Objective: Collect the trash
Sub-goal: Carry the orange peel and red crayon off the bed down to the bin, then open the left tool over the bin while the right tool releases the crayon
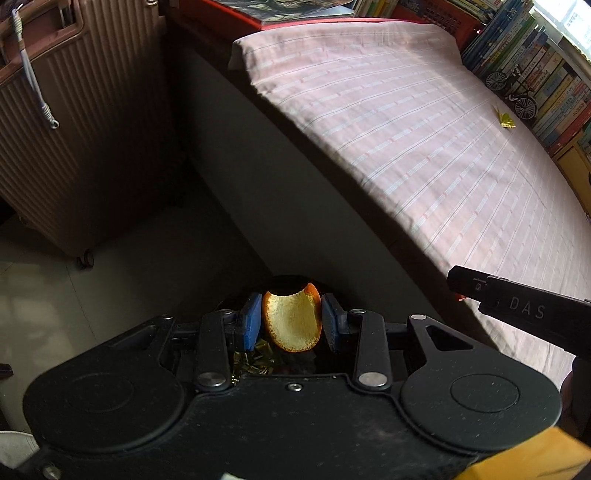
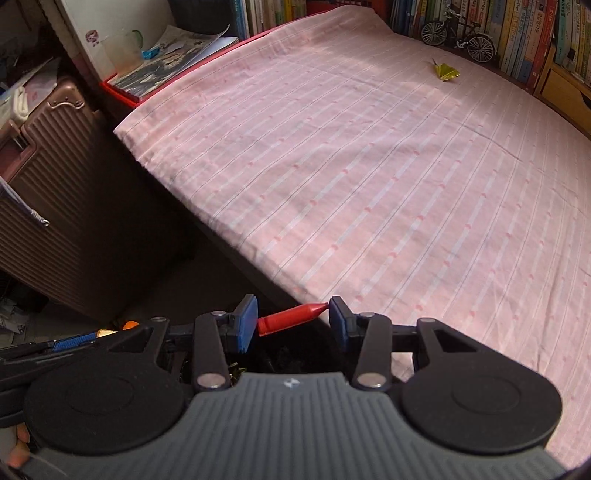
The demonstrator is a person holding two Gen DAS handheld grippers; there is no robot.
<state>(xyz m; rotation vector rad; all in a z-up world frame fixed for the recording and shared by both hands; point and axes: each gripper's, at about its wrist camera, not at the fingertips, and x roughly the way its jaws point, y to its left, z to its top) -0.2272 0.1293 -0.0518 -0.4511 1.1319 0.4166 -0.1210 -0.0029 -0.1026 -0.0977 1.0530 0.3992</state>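
Observation:
My left gripper (image 1: 291,323) is shut on a curved piece of orange peel (image 1: 291,321), pinched between its blue pads (image 1: 251,321). Under it is a dark bin (image 1: 288,282) with gold wrappers (image 1: 251,363) inside. My right gripper (image 2: 291,321) is shut on a red pointed piece of trash (image 2: 291,317), held end to end between the pads at the bed's near edge. A yellow folded paper (image 2: 447,72) lies far out on the pink striped bed (image 2: 369,166), next to the bookshelf; it also shows in the left wrist view as the yellow paper (image 1: 504,120).
A brown ribbed suitcase (image 1: 74,129) stands on the floor to the left of the bed. Bookshelves (image 2: 517,33) and a small model bicycle (image 2: 458,35) line the bed's far side. A red crate with magazines (image 2: 166,70) sits at the bed's far left corner.

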